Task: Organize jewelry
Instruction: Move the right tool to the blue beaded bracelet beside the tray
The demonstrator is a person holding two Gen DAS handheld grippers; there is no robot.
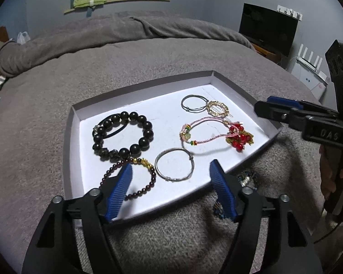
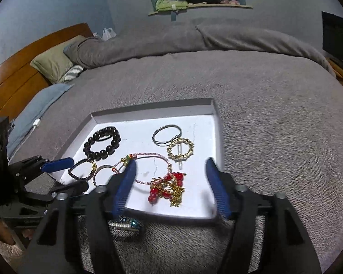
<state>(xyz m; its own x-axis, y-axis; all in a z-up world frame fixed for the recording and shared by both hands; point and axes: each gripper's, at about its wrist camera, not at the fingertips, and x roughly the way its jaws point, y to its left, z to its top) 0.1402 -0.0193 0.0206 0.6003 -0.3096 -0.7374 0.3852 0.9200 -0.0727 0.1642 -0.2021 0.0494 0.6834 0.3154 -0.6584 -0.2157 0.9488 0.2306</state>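
Note:
A shallow grey tray (image 1: 67,137) with a white floor lies on a grey blanket. In it are a black bead bracelet (image 1: 148,133), a dark red bead bracelet (image 1: 153,175), a silver bangle (image 1: 189,157), a thin grey bangle (image 1: 183,104), a round gold clip (image 1: 209,108) and a pink cord bracelet with red beads (image 1: 237,140). My left gripper (image 1: 171,165) stands open above the tray's near edge, over the silver bangle, holding nothing. My right gripper (image 2: 171,162) is open too, above the red beads (image 2: 167,187). A blue jewelled clip (image 2: 125,226) lies on the blanket outside the tray (image 2: 219,123).
The grey blanket (image 2: 263,118) covers a wide bed. Pillows (image 2: 54,61) and a wooden headboard (image 2: 16,77) are at the far left. A dark screen (image 1: 267,27) and a white router (image 1: 308,68) stand beyond the bed's right side. A cluttered shelf (image 1: 116,0) hangs on the back wall.

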